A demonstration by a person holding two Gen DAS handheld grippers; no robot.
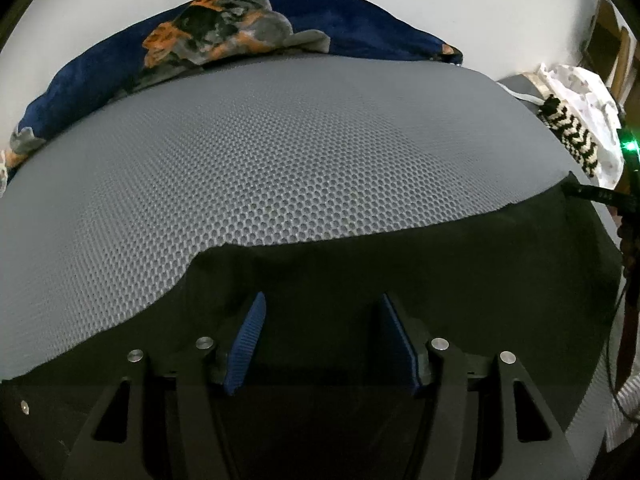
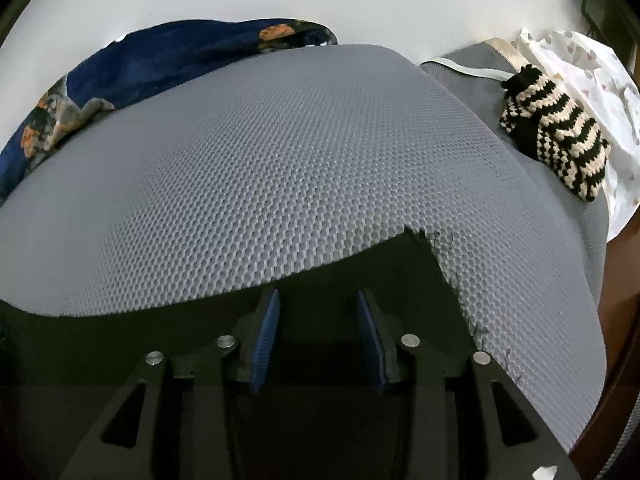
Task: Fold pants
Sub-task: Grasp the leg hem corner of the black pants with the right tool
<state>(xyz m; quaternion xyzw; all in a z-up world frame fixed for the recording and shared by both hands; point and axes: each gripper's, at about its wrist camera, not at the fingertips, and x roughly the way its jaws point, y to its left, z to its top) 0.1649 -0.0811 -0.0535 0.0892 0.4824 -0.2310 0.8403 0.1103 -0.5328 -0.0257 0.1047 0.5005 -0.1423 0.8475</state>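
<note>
The black pants [image 1: 400, 264] lie flat on a grey honeycomb-textured mat [image 1: 260, 152], filling the near part of the left wrist view. My left gripper [image 1: 322, 300] is open just above the pants, its blue pads apart with cloth below them. In the right wrist view the pants [image 2: 352, 272] show as a dark area under and in front of the fingers, ending at a corner to the right. My right gripper [image 2: 318, 296] is open over them, holding nothing.
A dark blue blanket with orange and grey pattern [image 1: 224, 36] is bunched along the mat's far edge by the white wall. A black and cream striped knit item [image 2: 556, 132] and a white printed cloth [image 2: 592, 80] lie at the right. The mat [image 2: 280, 160] drops off at right.
</note>
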